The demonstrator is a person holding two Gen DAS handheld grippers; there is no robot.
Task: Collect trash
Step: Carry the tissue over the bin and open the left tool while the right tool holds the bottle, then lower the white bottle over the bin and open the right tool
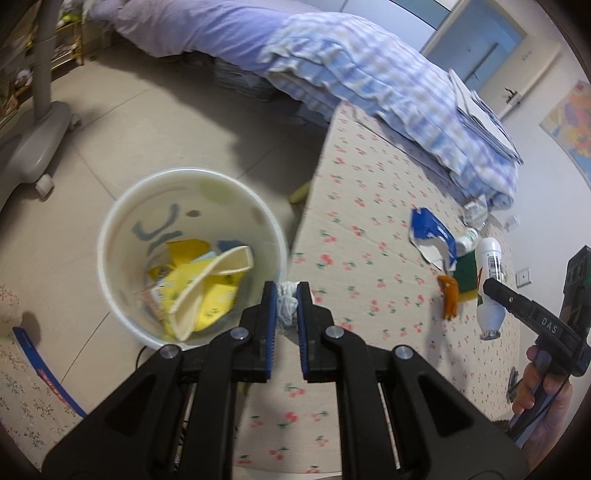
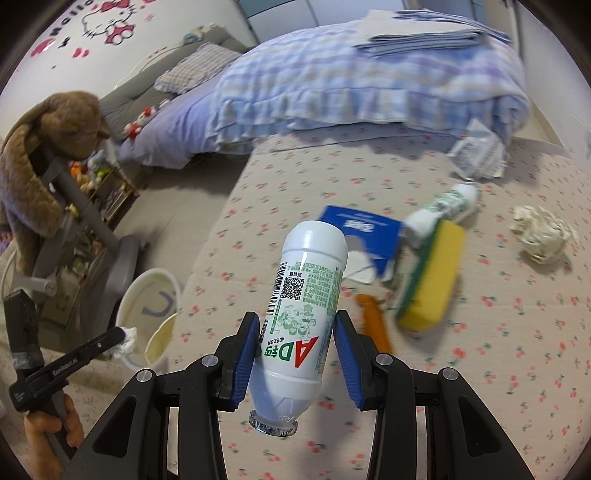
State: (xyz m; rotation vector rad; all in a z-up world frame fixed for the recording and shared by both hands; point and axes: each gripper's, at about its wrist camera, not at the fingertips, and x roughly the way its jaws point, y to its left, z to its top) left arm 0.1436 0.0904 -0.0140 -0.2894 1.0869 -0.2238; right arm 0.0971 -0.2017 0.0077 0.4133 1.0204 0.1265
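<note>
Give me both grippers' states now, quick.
Left gripper: closed on a crumpled white tissue.
Right gripper: closed on a white bottle, held cap end down.

White bottle (image 2: 301, 314): large "AD" in red and green, upside down, with QR code and barcode above; small green print too fine to read. Right gripper (image 1: 554, 325) body: "DAS". Left gripper (image 2: 66, 369) body: "GenRobot.AI", small. Wall sticker (image 2: 107, 22): partial "Hello". Blue carton (image 2: 360, 225): white print, blurred.
</note>
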